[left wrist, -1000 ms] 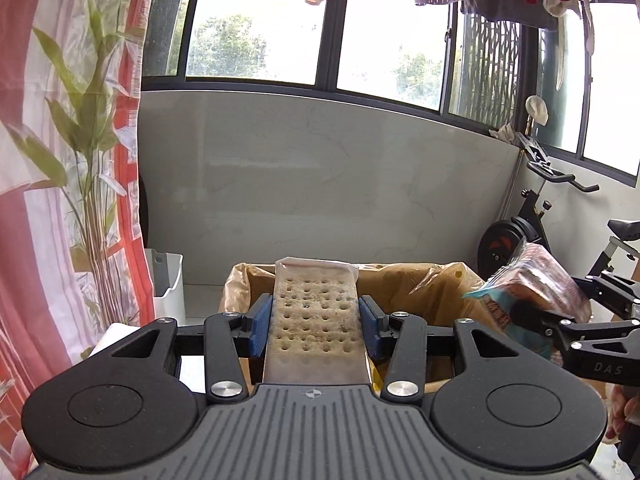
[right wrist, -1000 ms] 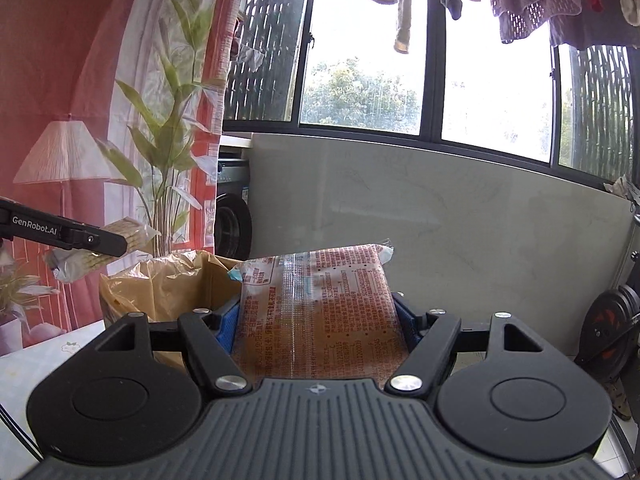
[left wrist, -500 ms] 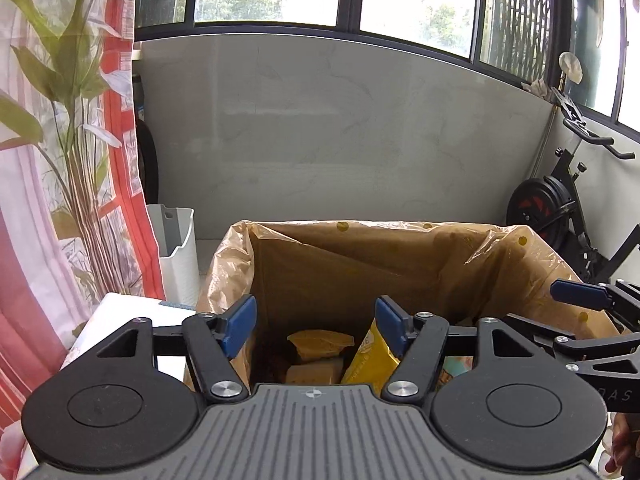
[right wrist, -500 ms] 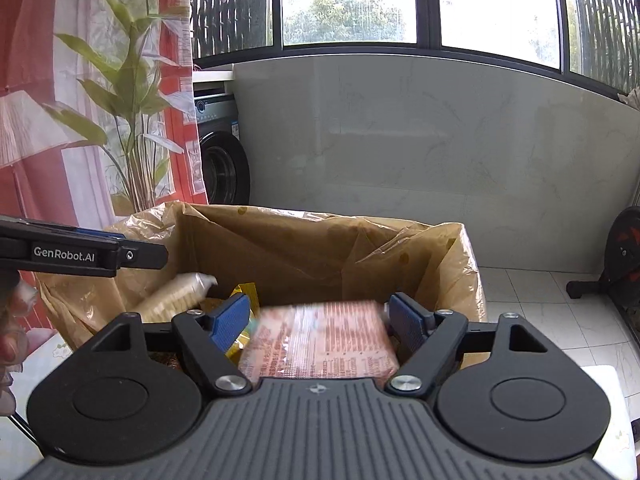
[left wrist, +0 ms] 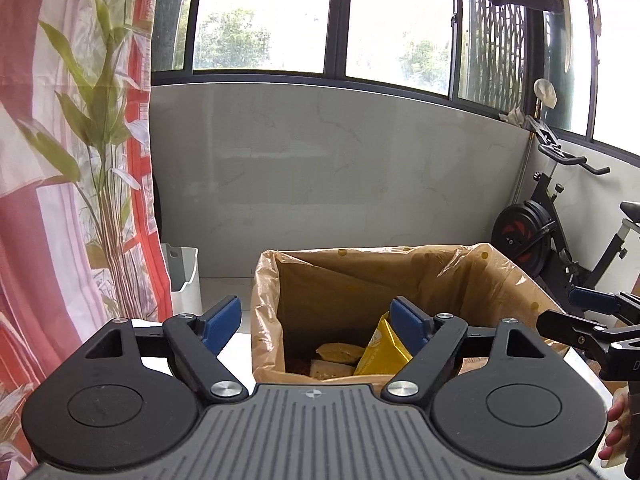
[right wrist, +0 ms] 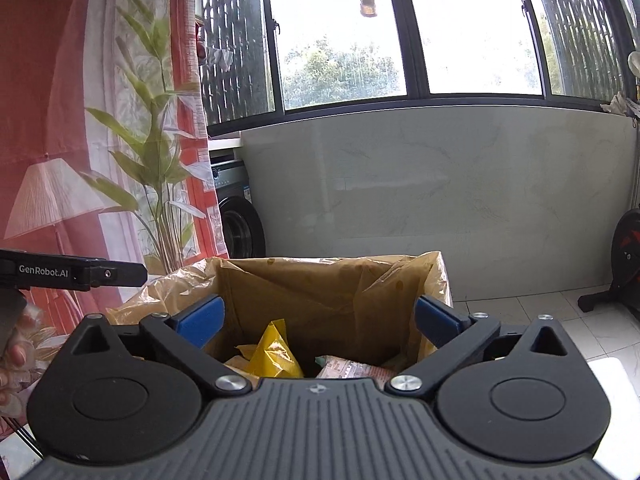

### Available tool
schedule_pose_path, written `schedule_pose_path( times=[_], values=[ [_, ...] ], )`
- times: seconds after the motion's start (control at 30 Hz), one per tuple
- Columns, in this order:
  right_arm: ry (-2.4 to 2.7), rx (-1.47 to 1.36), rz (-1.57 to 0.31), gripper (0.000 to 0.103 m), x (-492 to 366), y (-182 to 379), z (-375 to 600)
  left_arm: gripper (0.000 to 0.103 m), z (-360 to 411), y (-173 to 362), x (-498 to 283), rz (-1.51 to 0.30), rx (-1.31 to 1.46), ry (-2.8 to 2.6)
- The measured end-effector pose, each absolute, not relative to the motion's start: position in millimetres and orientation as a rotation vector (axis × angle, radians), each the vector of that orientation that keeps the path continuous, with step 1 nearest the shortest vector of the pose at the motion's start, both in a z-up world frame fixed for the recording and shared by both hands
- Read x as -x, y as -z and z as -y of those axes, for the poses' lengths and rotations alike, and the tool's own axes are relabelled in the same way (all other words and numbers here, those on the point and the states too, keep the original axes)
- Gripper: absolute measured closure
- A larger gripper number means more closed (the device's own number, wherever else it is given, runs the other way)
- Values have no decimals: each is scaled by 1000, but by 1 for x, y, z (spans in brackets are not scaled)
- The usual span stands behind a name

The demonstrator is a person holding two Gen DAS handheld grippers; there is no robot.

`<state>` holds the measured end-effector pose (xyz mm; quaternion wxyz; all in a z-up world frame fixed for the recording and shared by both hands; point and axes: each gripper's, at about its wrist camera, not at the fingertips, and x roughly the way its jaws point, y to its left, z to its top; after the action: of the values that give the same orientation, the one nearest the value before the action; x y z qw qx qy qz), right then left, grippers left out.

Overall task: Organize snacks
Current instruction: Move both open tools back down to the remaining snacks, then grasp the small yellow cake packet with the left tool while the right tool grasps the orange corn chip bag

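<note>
A cardboard box lined with a tan plastic bag (left wrist: pixel 460 276) (right wrist: pixel 320 280) stands in front of both grippers. Inside lie a yellow snack pouch (left wrist: pixel 380 350) (right wrist: pixel 274 352), a pale cracker packet (left wrist: pixel 336 354) and a red-printed packet (right wrist: pixel 352 368). My left gripper (left wrist: pixel 316 324) hovers at the box's near left rim, its jaws opening with nothing between the pads. My right gripper (right wrist: pixel 318 320) hangs over the box's near edge, jaws opening wide, also holding nothing. The right gripper's fingers (left wrist: pixel 592 312) show at the right edge of the left wrist view.
A red and white curtain with a printed plant (left wrist: pixel 68 184) hangs on the left. A white bin (left wrist: pixel 182 272) stands by the wall. An exercise bike (left wrist: pixel 552 224) is at the right, a washing machine (right wrist: pixel 236 220) behind the curtain. A person's fingers (right wrist: pixel 12 364) hold the left gripper's handle.
Both grippers let go of their packets, the cracker packet from the left and the red-printed packet from the right; both now lie in the box. Both pairs of jaws have spread wider.
</note>
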<state>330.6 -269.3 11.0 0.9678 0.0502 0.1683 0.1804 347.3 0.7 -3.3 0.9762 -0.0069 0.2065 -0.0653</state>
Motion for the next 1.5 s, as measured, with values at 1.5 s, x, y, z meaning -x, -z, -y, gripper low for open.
schedule_pose_path(
  times=[1.5],
  values=[
    [-329, -203, -683, 29, -271, 167, 277, 25, -73, 156, -266, -726, 96, -62]
  ],
)
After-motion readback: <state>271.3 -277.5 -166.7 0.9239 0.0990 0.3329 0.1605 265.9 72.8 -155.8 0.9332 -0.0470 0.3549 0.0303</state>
